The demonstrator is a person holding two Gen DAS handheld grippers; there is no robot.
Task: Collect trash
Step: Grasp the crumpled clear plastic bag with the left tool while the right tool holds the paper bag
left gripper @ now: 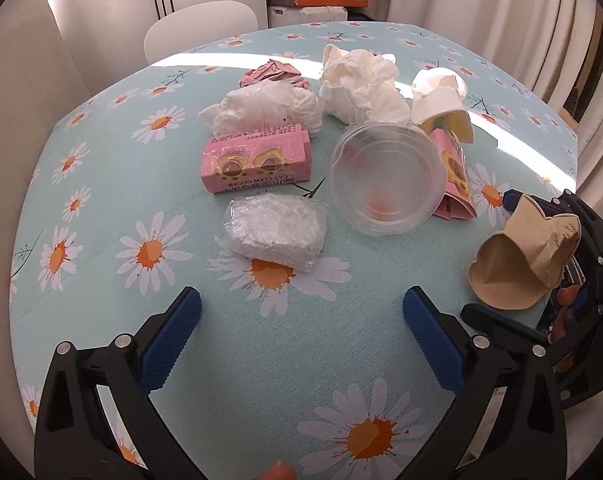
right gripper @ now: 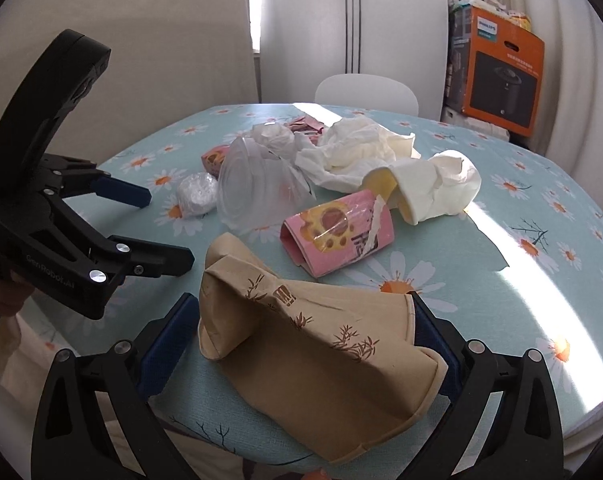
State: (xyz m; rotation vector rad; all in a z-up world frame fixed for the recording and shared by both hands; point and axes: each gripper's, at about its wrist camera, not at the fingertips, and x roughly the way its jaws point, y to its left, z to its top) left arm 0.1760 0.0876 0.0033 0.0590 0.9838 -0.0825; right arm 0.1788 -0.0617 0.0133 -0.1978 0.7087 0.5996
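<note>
The jaws of the right gripper (right gripper: pixel 301 344) are pinched on a crushed brown paper cup (right gripper: pixel 301 332), one blue pad against each side of it; those of the left gripper (left gripper: pixel 301 316) stand spread wide over the tablecloth with nothing between them.

The brown cup is flattened and creased, printed with small bamboo sprigs, and its mouth gapes toward the left gripper; nothing shows inside it. In the left wrist view it hangs just beyond the table edge at the right. A clear plastic cup (left gripper: pixel 385 180) lies on its side in the middle of the table, open mouth toward the left wrist camera; through its wall only the orange of the cloth's print shows. Touching it on its right is a flattened pink wrapper (right gripper: pixel 337 236) with a paw-print picture. Beyond that lies a crumpled white paper cup (right gripper: pixel 429 192), yellow inside, its mouth down toward the wrapper.

A pink cookie box (left gripper: pixel 257 160) lies flat, left of the clear cup, with two round windows on its face; whether anything is inside cannot be told. Just in front of it sits a wad of clear plastic film (left gripper: pixel 275 234), the piece nearest the left gripper. Behind the box are a bunched white plastic bag (left gripper: pixel 269 106), a wad of white tissue (left gripper: pixel 361 88) and a scrunched pink wrapper (left gripper: pixel 273 72). All rest on the daisy-print tablecloth (left gripper: pixel 101 200)
</note>
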